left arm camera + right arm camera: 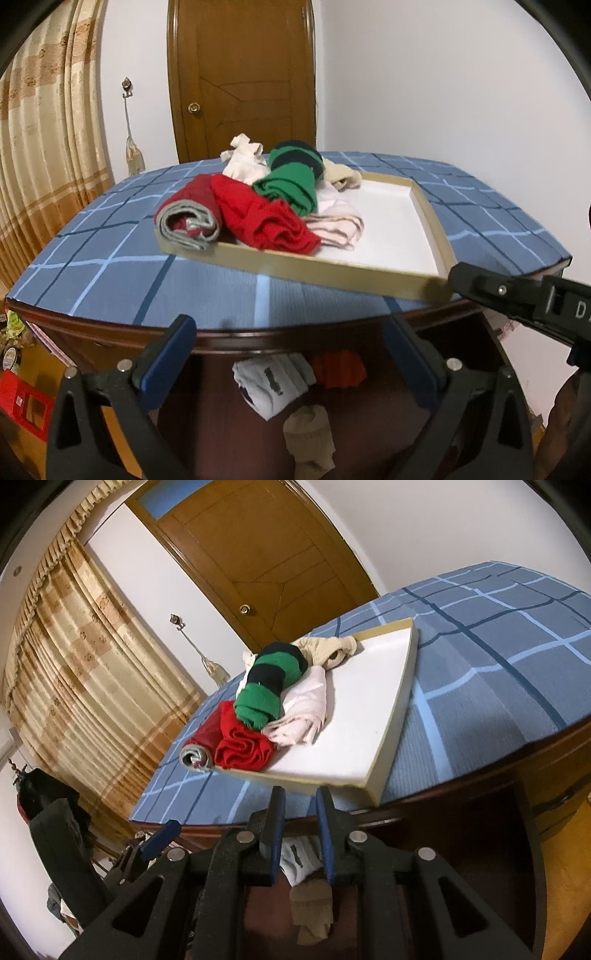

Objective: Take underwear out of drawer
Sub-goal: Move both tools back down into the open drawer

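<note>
The left tongs (291, 354) hang spread wide and empty over the open drawer (369, 413), where a white pair (273, 384), a red one (338, 369) and a beige roll (312, 439) lie. The right tongs (299, 812) are nearly pinched shut, nothing visibly between them, just before the cardboard tray (373, 782) of rolled underwear (273, 686) on the bench (480, 686). I'd dip the left pair straight down onto the white piece, pinching it mid-fold.
</note>
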The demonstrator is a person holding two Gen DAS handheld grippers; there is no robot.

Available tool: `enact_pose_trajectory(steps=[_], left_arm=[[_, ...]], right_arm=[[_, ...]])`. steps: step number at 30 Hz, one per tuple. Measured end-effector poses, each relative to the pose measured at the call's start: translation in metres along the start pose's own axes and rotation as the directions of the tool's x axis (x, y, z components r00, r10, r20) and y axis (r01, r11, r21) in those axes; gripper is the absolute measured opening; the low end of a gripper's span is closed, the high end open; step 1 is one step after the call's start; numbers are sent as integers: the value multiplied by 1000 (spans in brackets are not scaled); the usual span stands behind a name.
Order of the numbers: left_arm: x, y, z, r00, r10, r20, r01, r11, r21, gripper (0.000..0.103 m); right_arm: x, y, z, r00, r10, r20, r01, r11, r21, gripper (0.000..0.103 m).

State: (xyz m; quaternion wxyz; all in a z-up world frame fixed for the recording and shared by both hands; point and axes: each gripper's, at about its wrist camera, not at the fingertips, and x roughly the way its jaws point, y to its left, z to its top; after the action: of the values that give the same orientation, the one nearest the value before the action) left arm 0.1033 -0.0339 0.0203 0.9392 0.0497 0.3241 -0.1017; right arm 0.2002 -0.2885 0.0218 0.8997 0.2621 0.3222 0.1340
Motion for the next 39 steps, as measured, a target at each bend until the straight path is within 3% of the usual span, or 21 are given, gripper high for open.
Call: enact_pose_trajectory(steps=[21,32,39], left_arm=[[-6,0,-38,998,12,-66,-11,1000,8,103],[-11,28,-64,992,42,-116,-47,998,-44,103],[-17,32,-75,990,52,-130,-56,998,-28,103]], right_arm=[[3,-25,-48,983,-107,-147,102,994,-39,20],[3,-43,-81,955,-142,-261,136,990,-40,20],[-13,-61,-91,940,-166,-297,174,985,-1,20]])
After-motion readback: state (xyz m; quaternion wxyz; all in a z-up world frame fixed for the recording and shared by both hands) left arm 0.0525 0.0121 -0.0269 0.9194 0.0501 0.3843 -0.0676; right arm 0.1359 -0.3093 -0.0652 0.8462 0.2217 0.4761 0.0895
